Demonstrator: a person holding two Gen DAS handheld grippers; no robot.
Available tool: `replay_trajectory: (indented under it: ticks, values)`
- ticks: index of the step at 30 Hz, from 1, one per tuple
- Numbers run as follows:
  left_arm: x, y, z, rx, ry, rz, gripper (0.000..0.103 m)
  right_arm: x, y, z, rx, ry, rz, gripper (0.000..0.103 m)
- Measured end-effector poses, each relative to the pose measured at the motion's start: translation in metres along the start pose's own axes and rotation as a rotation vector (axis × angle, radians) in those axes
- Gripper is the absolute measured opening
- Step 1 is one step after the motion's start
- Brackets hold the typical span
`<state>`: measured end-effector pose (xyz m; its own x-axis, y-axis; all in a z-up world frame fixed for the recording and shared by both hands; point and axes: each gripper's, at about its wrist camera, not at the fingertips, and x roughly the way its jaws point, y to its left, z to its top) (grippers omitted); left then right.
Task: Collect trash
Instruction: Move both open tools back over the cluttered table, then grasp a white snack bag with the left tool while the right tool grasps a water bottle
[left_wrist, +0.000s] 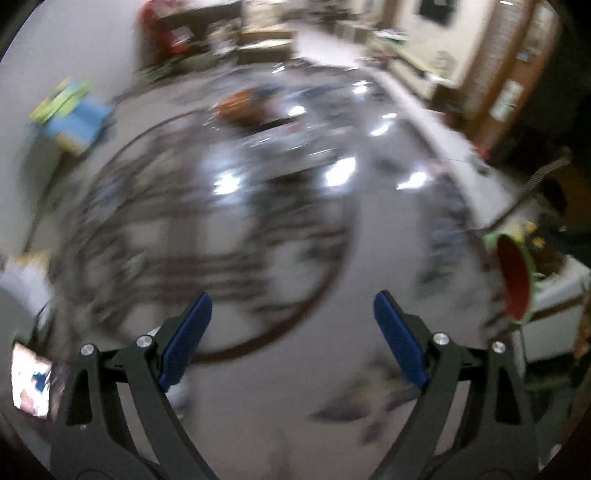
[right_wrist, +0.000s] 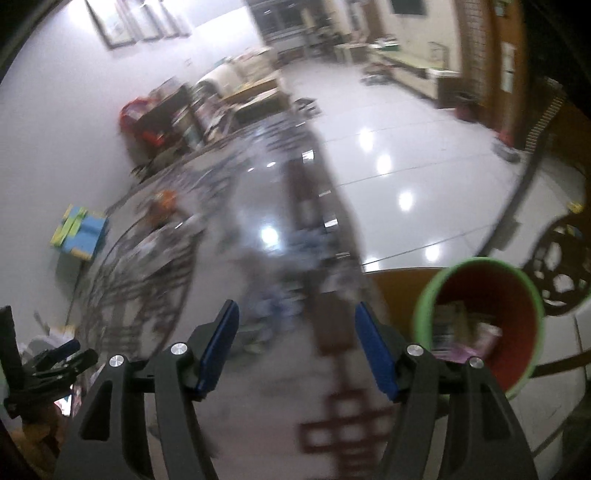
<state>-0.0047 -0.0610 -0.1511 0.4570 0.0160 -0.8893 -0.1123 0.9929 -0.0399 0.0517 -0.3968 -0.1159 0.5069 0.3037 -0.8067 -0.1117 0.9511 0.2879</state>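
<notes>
Both views are smeared by motion. A round bin (right_wrist: 480, 321) with a green rim and red inside stands at the lower right, holding crumpled wrappers (right_wrist: 465, 332). My right gripper (right_wrist: 297, 305) is open just left of it, with nothing between its blue pads. In the left wrist view the same bin (left_wrist: 513, 280) sits at the right edge. My left gripper (left_wrist: 293, 295) is open wide and empty above a glass table top (left_wrist: 229, 229). A blurred crumpled scrap (left_wrist: 369, 402) lies below its right finger. A second black gripper with a blue pad (right_wrist: 70, 350) shows at the lower left.
A blue and green box (right_wrist: 81, 232) stands by the white wall. Something orange (left_wrist: 240, 103) lies on the cluttered glass table. Shelves and a red bag (right_wrist: 140, 122) are at the back. Shiny tiled floor (right_wrist: 406, 155) stretches right. A dark ornamental wheel (right_wrist: 561, 266) stands behind the bin.
</notes>
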Motion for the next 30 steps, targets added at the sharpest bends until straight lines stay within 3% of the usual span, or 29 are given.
replay_trajectory:
  ticks: [4,10,11,12,14,18,21,27,30]
  values:
    - [0.014,0.066,-0.024,-0.103,0.071,0.094,0.087,0.031,0.055,0.001,-0.069,0.048,0.053,0.064]
    - [0.049,0.112,-0.049,-0.153,0.195,0.060,0.087,0.077,0.125,0.019,-0.098,0.078,0.136,0.069]
    - [0.057,0.115,-0.050,-0.150,0.213,0.041,0.085,0.087,0.134,0.026,-0.077,0.079,0.157,0.069]
    - [0.062,0.117,-0.053,-0.147,0.223,0.028,0.074,0.094,0.141,0.032,-0.055,0.083,0.174,0.069]
    - [0.075,0.121,-0.053,-0.126,0.251,-0.001,0.066,0.115,0.154,0.047,0.022,0.093,0.211,0.069]
    - [0.077,0.118,-0.038,-0.050,0.208,-0.059,0.040,0.157,0.167,0.073,0.209,0.128,0.247,0.073]
    - [0.077,0.121,-0.020,-0.055,0.175,-0.121,0.026,0.190,0.169,0.085,0.345,0.183,0.237,0.073]
    - [0.078,0.128,0.015,-0.066,0.103,-0.202,0.026,0.239,0.166,0.097,0.553,0.235,0.171,0.074]
    - [0.083,0.130,0.029,-0.051,0.083,-0.218,0.026,0.254,0.167,0.102,0.587,0.254,0.142,0.076]
